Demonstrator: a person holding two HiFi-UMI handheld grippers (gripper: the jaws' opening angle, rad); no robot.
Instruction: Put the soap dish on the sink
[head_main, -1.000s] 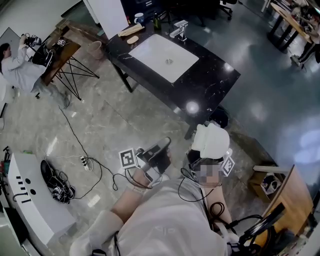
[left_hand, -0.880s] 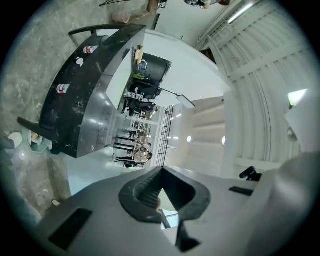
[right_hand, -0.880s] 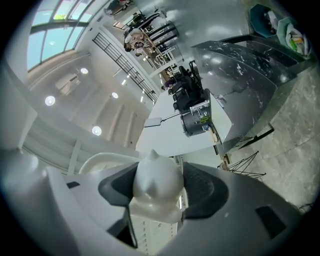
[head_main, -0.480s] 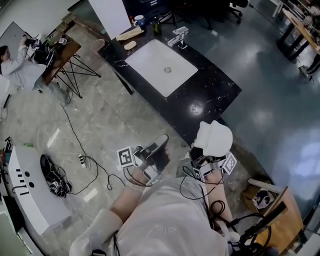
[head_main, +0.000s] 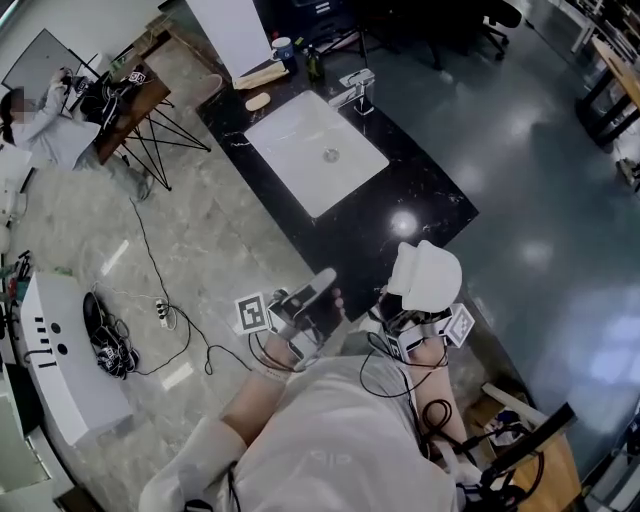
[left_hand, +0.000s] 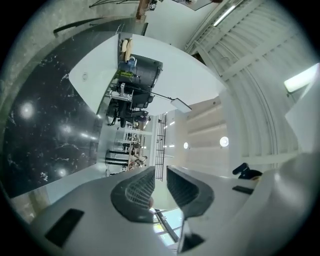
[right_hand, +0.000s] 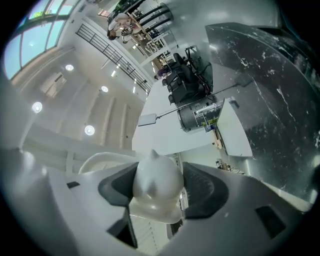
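A: How does the person hold the two hands?

B: Both are drawn in close before the chest, side by side. Each gripper is aimed toward the black marbled worktop (head_main: 425, 190) and tipped a little upward. The left gripper (left_hand: 161, 182) has its jaws a narrow gap apart. They have just been opening, and nothing sits between them.

A: And the right gripper (right_hand: 159, 189)?

B: It pinches the white glossy soap dish (head_main: 424, 277), one pad on either side. The dish is up in the air just beside the worktop's near corner, well apart from the white rectangular sink (head_main: 315, 150).

A: What is the count of things?

B: There are two grippers, each showing one marker cube (head_main: 255, 313). There is one soap dish, and one sink set in the one worktop. One chrome tap (head_main: 355, 85) stands at the sink's far edge. One other person (head_main: 50, 135), in a grey top, is at the far left.
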